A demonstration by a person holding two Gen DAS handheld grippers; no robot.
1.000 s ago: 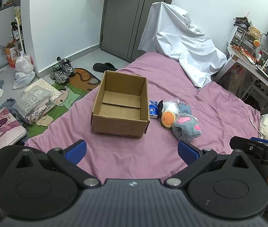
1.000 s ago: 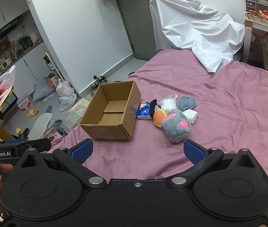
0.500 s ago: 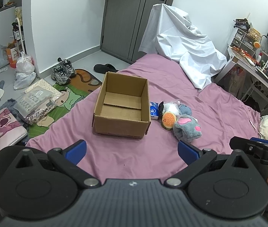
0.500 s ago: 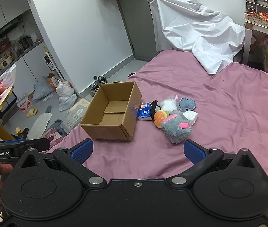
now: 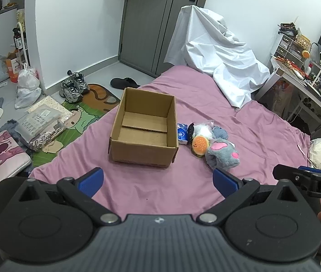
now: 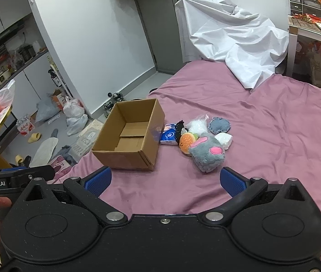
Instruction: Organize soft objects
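I held both grippers above the near edge of the bed [image 5: 262, 122], well short of everything on it. The left gripper [image 5: 158, 179] had its blue fingers [image 5: 91, 180] spread wide with nothing between them, and the right gripper [image 6: 165, 179] was just as wide and empty. The cardboard box [image 5: 143, 128] sat open and upright on the purple sheet. Just to its right lay the heap of soft things: a grey plush [image 6: 207, 154] nearest me, touching a burger plush [image 6: 186, 141], with a blue tissue pack [image 6: 168, 136] against the box.
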